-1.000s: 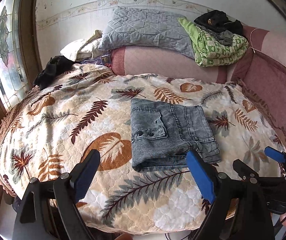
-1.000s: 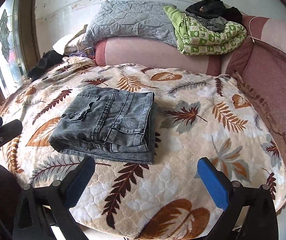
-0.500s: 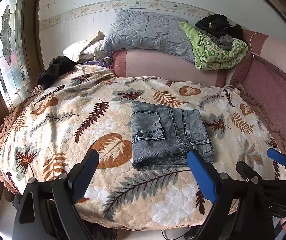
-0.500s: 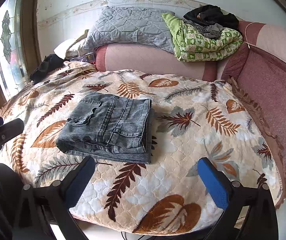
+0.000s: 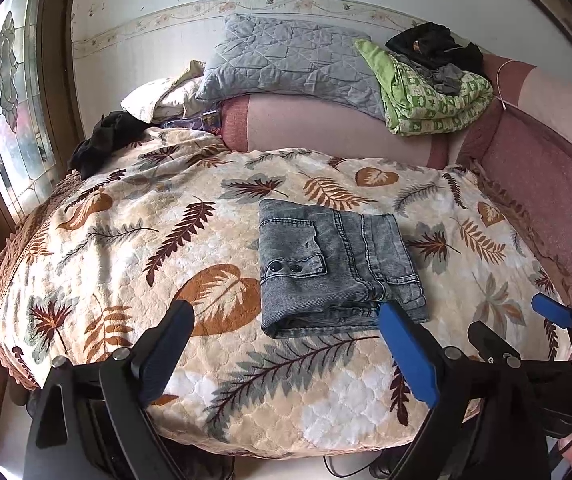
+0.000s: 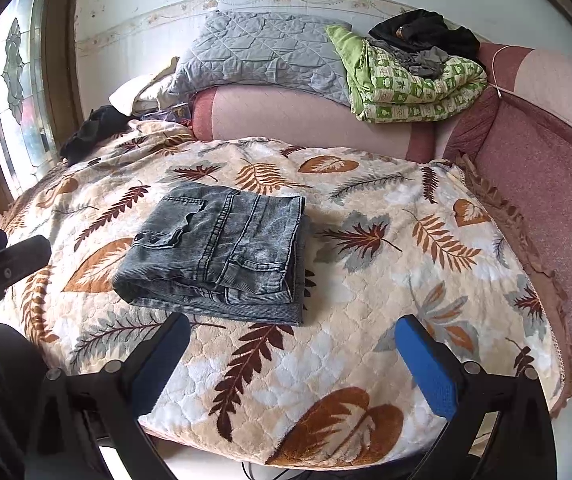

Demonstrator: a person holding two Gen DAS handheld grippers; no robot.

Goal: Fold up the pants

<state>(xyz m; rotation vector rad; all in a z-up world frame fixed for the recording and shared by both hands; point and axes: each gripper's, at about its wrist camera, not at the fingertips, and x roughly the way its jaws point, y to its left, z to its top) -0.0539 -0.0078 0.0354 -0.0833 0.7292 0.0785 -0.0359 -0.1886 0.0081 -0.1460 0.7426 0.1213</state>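
Observation:
Grey denim pants (image 5: 334, 264) lie folded into a compact rectangle on the leaf-print blanket (image 5: 134, 240); they also show in the right wrist view (image 6: 222, 248). My left gripper (image 5: 286, 344) is open and empty, held above the bed's near edge just short of the pants. My right gripper (image 6: 292, 354) is open and empty, near the bed's front edge, to the right of the pants. The right gripper also shows at the right edge of the left wrist view (image 5: 514, 332).
A pink sofa back (image 5: 326, 132) runs behind the bed with a grey quilted pillow (image 5: 286, 60), a green patterned quilt (image 5: 426, 96) and dark clothes (image 5: 430, 44) on it. A dark garment (image 5: 102, 144) lies at the far left. A stained-glass window (image 5: 10, 92) is left.
Both grippers have pulled back and up from the bed, so the folded pants look smaller and farther. The pants have not moved.

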